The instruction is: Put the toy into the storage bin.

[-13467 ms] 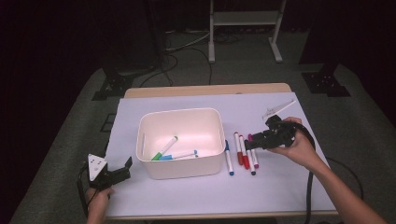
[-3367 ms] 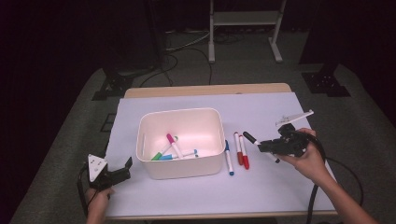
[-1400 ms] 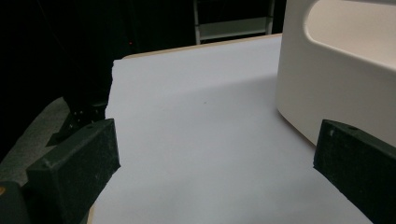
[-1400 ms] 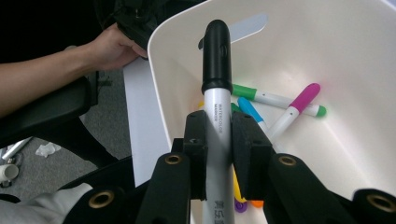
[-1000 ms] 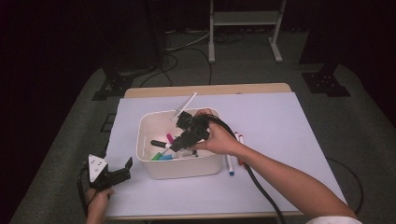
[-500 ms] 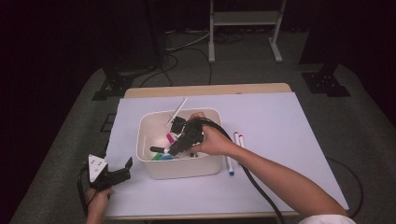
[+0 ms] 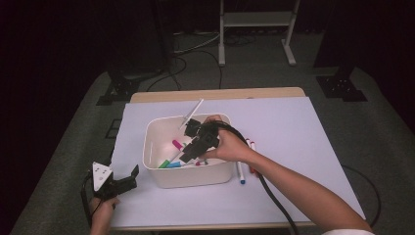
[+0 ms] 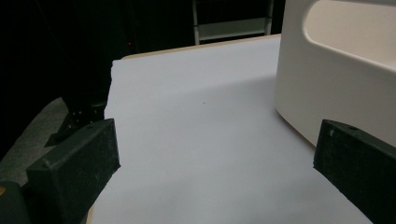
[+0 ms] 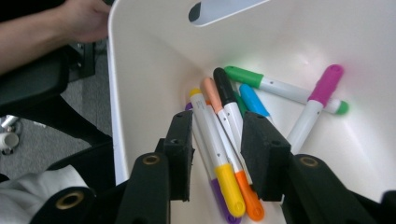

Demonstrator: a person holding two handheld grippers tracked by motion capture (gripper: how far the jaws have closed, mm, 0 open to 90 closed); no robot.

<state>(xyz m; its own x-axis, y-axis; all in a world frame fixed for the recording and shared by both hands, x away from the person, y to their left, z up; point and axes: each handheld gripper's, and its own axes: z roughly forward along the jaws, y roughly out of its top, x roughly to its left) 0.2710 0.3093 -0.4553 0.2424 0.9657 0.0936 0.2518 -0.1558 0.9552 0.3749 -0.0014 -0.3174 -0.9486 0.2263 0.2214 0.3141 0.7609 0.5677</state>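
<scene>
Tabletop (image 7: 303, 132): white sheet in a dark room; white bin (image 7: 156, 169) near its middle
Markers (image 9: 224, 140): lying loose in the bin; more beside it (image 7: 241, 172)
Right hand-held gripper (image 9: 217, 154): inside the bin; jaws just opening, apart, yellow and orange markers lying between them ungripped
Left hand-held gripper (image 7: 122, 180): at the near left edge; jaws wide apart, empty

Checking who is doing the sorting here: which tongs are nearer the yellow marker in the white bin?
The right tongs, inside the white bin, jaws just opened, straddling the yellow marker. The left tongs rest outside, off the bin's corner.
</scene>
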